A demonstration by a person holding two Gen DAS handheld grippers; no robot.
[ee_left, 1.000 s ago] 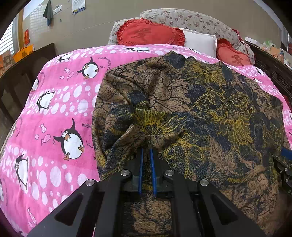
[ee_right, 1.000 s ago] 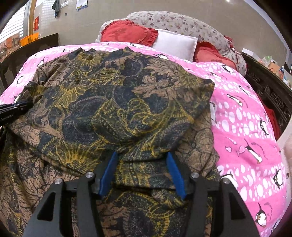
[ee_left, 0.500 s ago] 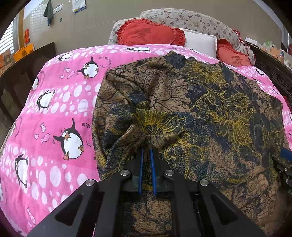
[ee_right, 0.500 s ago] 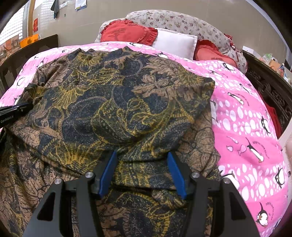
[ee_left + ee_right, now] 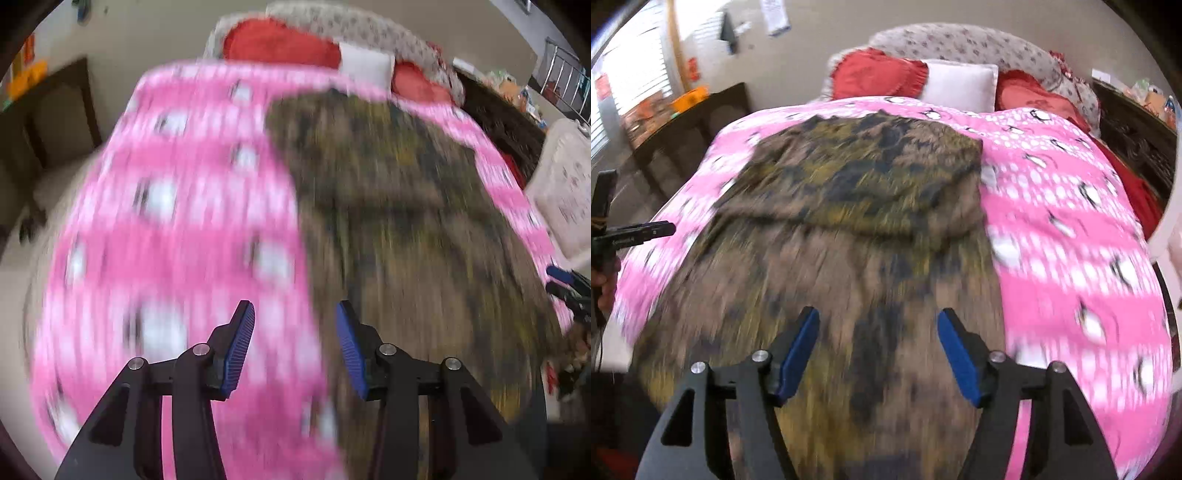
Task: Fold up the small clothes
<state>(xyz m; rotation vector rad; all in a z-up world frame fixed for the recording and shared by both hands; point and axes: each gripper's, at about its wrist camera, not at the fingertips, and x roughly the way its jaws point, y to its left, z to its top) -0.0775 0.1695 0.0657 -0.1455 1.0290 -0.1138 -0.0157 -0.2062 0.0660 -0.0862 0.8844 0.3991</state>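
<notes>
A brown, navy and yellow floral garment (image 5: 406,229) lies spread on the pink penguin bedspread (image 5: 177,229), with its far part folded over toward me (image 5: 871,184). My left gripper (image 5: 294,317) is open and empty, raised above the garment's left edge. My right gripper (image 5: 878,325) is open and empty, raised above the garment's near right part. Both views are blurred by motion. The right gripper's tips show at the right edge of the left wrist view (image 5: 565,280). The left gripper shows at the left edge of the right wrist view (image 5: 639,232).
Red heart pillows (image 5: 879,77) and a white pillow (image 5: 960,83) lie at the head of the bed. Dark wooden furniture (image 5: 690,118) stands to the left. A white basket (image 5: 565,184) stands at the bed's right side.
My left gripper let go of the garment and opened. Both grippers lifted up and back from the cloth, so more of the bed shows. The garment stays on the bedspread.
</notes>
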